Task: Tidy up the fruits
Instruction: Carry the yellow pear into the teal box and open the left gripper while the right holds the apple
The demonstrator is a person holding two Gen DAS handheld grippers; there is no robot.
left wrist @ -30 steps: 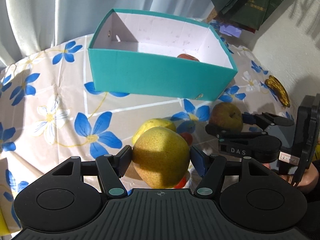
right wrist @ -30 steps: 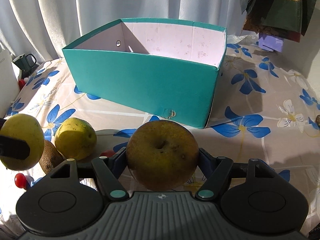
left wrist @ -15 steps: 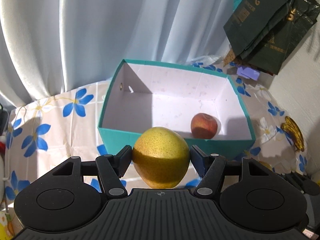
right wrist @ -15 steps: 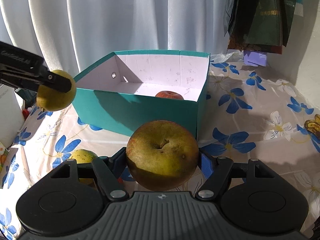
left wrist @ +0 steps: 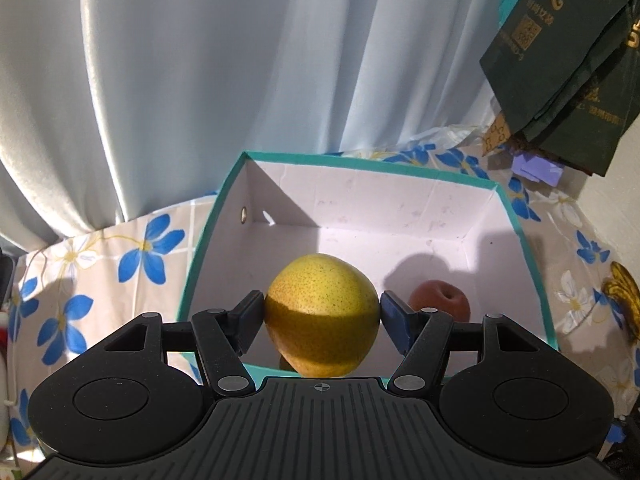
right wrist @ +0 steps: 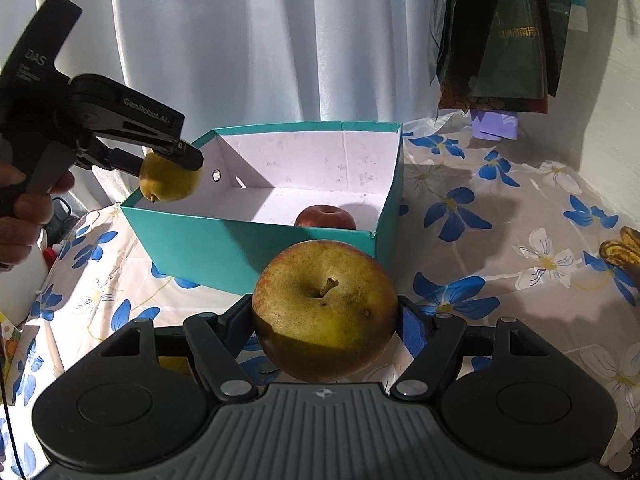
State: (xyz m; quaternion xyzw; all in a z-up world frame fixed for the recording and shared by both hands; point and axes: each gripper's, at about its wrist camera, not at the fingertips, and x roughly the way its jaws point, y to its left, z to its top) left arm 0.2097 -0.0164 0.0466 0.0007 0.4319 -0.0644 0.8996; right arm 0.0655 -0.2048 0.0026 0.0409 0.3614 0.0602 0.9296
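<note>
My left gripper is shut on a yellow speckled pear and holds it in the air over the near left part of the teal box. In the right wrist view that pear hangs above the box's left corner, held by the left gripper. A red apple lies inside the box on its white floor, seen too as the red apple. My right gripper is shut on a brownish-green apple, lifted in front of the box's near wall.
The box stands on a cloth with blue flowers, backed by a pale curtain. Dark green bags hang at the upper right. A banana lies at the right edge. A person's hand grips the left tool's handle.
The left gripper carried the pear up from the table and over the box's near edge. The right gripper lifted its apple a little, and more of the box's inside shows.
</note>
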